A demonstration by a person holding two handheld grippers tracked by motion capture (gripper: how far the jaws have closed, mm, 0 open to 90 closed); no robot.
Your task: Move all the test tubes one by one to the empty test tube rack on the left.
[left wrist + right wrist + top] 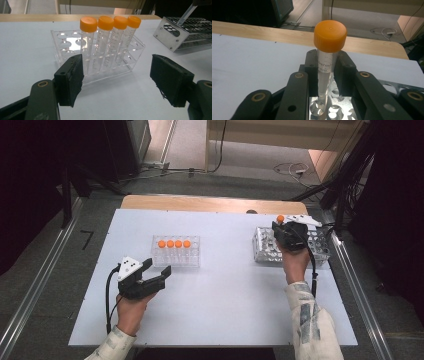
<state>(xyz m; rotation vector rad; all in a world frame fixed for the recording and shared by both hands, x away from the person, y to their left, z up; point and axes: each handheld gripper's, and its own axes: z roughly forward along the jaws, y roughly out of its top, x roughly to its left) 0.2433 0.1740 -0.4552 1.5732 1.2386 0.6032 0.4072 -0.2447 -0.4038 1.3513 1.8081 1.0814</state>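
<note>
A clear plastic rack (175,258) (136,51) stands mid-table with several orange-capped tubes (174,244) (112,37) upright in one row. My left gripper (159,271) (116,80) hovers just in front of it, open, nothing between its jaws. At the right, my right gripper (281,226) (327,75) is shut on a clear orange-capped tube (280,219) (329,47), held upright above the metal rack (264,251) (329,110). The tube's tip hangs just over the rack's holes.
The white table top (220,290) lies on a wooden table whose far edge (210,203) shows behind. A white pointed piece (304,220) lies at the metal rack's far side. Cables and dark stands (345,185) crowd the floor at the right.
</note>
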